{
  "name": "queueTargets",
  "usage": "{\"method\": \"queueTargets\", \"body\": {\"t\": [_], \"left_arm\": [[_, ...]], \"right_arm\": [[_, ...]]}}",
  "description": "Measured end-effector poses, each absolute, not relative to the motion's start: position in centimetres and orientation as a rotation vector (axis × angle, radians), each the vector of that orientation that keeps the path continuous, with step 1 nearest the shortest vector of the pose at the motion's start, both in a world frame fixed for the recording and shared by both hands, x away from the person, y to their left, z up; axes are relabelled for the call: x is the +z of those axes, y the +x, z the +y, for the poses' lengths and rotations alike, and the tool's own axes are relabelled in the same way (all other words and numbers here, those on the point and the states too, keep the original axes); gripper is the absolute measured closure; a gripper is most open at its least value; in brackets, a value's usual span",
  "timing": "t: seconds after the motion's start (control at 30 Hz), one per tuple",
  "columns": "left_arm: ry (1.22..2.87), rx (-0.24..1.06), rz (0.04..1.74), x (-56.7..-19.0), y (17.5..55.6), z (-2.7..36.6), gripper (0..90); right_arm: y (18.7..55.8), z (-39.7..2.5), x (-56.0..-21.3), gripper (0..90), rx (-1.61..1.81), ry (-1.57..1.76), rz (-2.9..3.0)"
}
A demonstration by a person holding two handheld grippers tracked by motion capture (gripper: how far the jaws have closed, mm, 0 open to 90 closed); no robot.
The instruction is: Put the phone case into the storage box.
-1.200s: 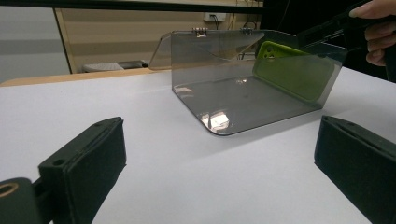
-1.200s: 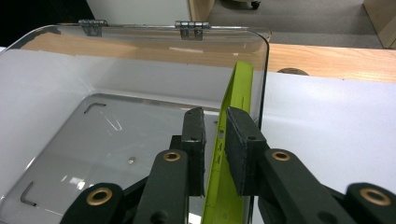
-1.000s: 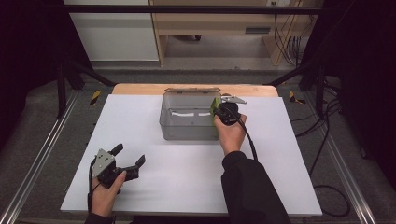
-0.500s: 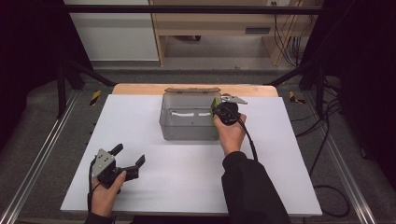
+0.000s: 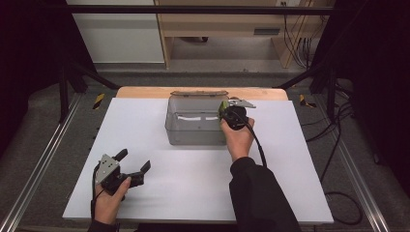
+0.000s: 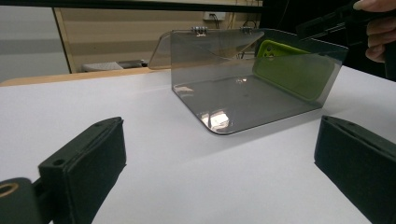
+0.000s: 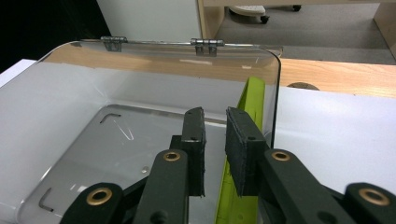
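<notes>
A clear plastic box (image 5: 193, 129) with its hinged lid folded back stands at the far middle of the white table (image 5: 290, 183). A lime-green phone case (image 7: 252, 99) stands on edge inside it, leaning against the right wall (image 6: 292, 70). My right gripper (image 7: 215, 119) hovers over that corner (image 5: 225, 113), its jaws a narrow gap apart with nothing between them; the case is just beside and below the right jaw. My left gripper (image 5: 133, 159) rests low at the table's near left, wide open and empty (image 6: 222, 128), pointing toward the box (image 6: 243, 98).
A black cable (image 5: 256, 145) trails from the right gripper along the forearm. A wooden strip (image 5: 145, 92) edges the table's far side. Metal rails (image 5: 43, 164) run along both sides. Bare white surface lies between the left gripper and the box.
</notes>
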State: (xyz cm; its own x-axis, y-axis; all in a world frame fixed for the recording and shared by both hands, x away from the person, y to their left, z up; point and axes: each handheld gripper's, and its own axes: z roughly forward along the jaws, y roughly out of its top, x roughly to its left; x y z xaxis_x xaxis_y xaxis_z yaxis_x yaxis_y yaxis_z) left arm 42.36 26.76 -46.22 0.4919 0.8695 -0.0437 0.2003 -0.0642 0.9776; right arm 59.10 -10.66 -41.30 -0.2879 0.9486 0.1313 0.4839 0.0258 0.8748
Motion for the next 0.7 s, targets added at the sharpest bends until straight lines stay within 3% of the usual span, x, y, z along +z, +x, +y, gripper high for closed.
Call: {"method": "queueTargets", "body": {"t": [0.7], "left_arm": [[1.569, 0.717, 0.954, -46.23, 42.36, 26.76, 2.1]], "right_arm": [[59.01, -10.46, -41.24, 77.7, 1.222, 1.454, 1.809]]}}
